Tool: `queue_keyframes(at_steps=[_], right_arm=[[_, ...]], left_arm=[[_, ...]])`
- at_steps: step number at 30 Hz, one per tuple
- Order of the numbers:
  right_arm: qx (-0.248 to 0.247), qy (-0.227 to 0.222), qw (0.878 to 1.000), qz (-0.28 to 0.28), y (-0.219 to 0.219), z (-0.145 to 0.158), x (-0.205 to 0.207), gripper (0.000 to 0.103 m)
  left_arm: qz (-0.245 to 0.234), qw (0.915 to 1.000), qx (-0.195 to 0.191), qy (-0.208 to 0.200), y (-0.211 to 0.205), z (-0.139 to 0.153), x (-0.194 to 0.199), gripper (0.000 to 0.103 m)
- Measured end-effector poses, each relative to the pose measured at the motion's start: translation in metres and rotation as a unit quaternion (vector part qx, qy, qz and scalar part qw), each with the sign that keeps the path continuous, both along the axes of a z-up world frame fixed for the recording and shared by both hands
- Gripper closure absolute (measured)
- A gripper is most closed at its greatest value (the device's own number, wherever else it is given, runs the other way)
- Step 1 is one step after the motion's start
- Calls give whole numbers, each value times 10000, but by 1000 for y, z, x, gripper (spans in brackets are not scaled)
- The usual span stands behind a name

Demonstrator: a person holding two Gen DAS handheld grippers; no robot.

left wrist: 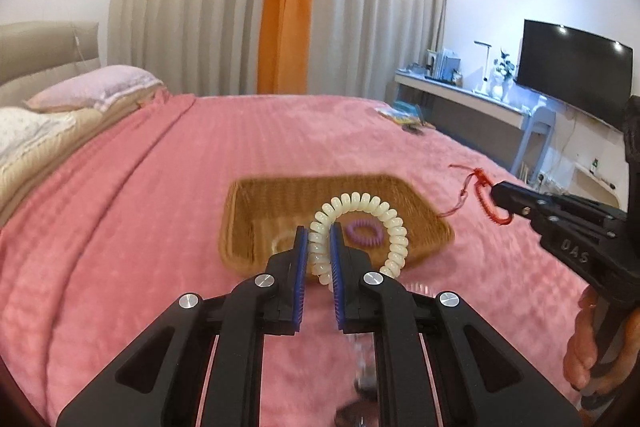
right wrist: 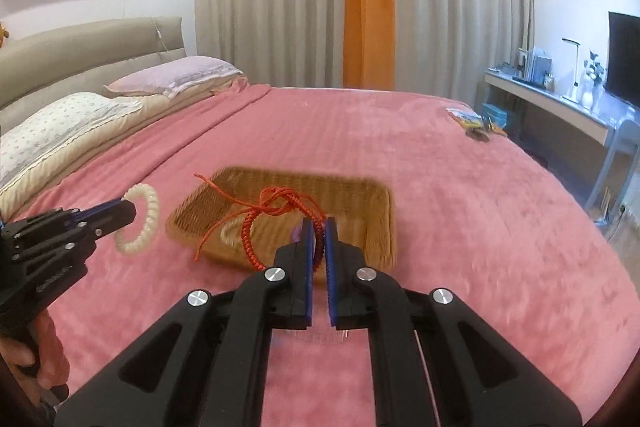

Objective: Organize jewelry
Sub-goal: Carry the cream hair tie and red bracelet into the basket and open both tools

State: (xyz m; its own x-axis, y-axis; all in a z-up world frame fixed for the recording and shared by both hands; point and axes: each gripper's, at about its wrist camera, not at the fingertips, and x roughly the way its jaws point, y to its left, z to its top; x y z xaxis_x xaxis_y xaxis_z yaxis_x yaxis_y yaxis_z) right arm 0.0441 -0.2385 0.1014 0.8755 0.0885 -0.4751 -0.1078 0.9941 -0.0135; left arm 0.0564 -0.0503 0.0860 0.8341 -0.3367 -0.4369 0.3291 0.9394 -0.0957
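A woven wicker tray (left wrist: 280,195) (right wrist: 360,195) lies on the pink bedspread. Inside it are a purple spiral hair tie (left wrist: 364,230) and a pale ring (left wrist: 280,241) (right wrist: 232,233). My left gripper (left wrist: 319,243) is shut on a cream spiral hair tie (left wrist: 384,215), held above the tray's near edge; it also shows in the right wrist view (right wrist: 138,223), left of the tray. My right gripper (right wrist: 319,235) is shut on a red braided cord bracelet (right wrist: 276,205), held over the tray; in the left wrist view the bracelet (left wrist: 482,193) hangs right of the tray.
The pink bed (left wrist: 160,187) spreads all around the tray. Pillows (right wrist: 172,75) lie at the far left. Small items (right wrist: 472,121) lie near the bed's far right edge. A desk with a TV (left wrist: 576,75) stands at the right.
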Motion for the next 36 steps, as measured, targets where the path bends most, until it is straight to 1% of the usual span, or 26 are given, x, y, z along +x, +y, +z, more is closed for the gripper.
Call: queue_keyframes(at_steps=[2,4,6,8,12,15,18,22,25,29,30,31,33,35,36], right_arm=[[13,39,10000,-21,1,5,19,99],[2,94,9999,-55,3,7,37,99],[4,161,9998,-93,5,4,60,99],[49,263,9996,-87,4,-3,80,99],[18,650,9978,-148,6,-31,122,99],[-50,987,9949,-204,7,-56,147,99],[55,1376,9903,-209,5,-81,164,99],[57,1662,9858,-219,1,-100,175,99],[177,1757,9840,-222,-4,-107,176,99],[248,1687,9852,-173,-7,-107,175,99],[299,1664,9855,-137,-8,-106,173,99],[335,1639,9858,-119,-10,-104,171,99],[400,1564,9868,-90,-12,-98,166,98],[476,1439,9884,-73,-15,-87,156,98],[543,1375,9890,-44,-17,-79,148,95]], left_arm=[[37,10000,5,-21,-2,8,16,93],[67,9999,79,12,-6,10,32,93],[132,9998,176,39,-10,7,52,93],[194,9996,155,113,-12,0,74,93],[242,9989,-4,406,-13,-23,114,93],[279,9981,41,554,-17,-40,131,94],[292,9967,46,757,-18,-59,143,94],[282,9948,121,976,-18,-76,152,94],[297,9928,195,1145,-18,-85,157,94],[146,9909,159,1329,-17,-93,161,94],[88,9906,116,1360,-17,-94,161,92],[37,9905,53,1374,-16,-93,159,80],[3,9918,-11,1275,-16,-89,152,65],[-11,9946,-70,1038,-12,-75,137,61],[-39,9951,-128,976,-12,-69,129,58]])
